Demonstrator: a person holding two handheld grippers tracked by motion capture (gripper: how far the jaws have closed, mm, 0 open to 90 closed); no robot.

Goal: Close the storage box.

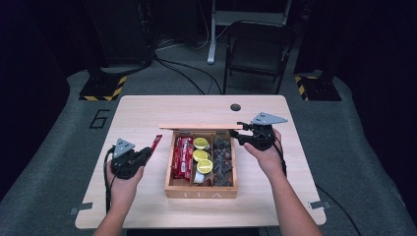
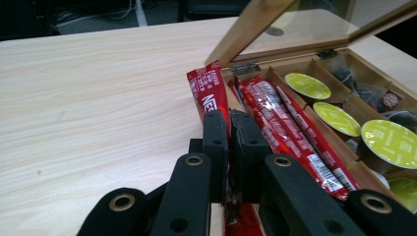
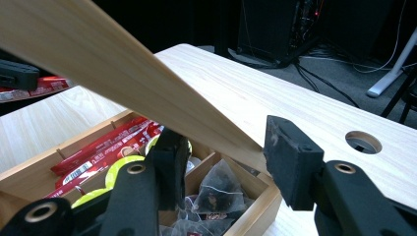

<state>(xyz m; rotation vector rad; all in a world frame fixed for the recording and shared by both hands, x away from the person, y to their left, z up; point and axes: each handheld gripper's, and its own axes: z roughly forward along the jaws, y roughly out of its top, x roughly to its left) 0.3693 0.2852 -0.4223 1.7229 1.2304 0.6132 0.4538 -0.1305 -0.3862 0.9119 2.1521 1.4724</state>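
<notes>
Left gripper [image 2: 228,129] pinches a glossy red sachet [image 2: 210,91]; right gripper [image 3: 223,164] clasps the wooden lid [image 3: 123,73].

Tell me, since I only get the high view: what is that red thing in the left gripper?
Observer: A red sachet with white lettering; the left gripper's jaws are shut on it.
Operator: And the dark things in the box's right compartment?
Observer: Tea bags, see-through pouches with dark leaves.
Operator: What keeps the lid up?
Observer: The right gripper; a corner of the lid sits between its jaws, which seem to grip it.
</notes>
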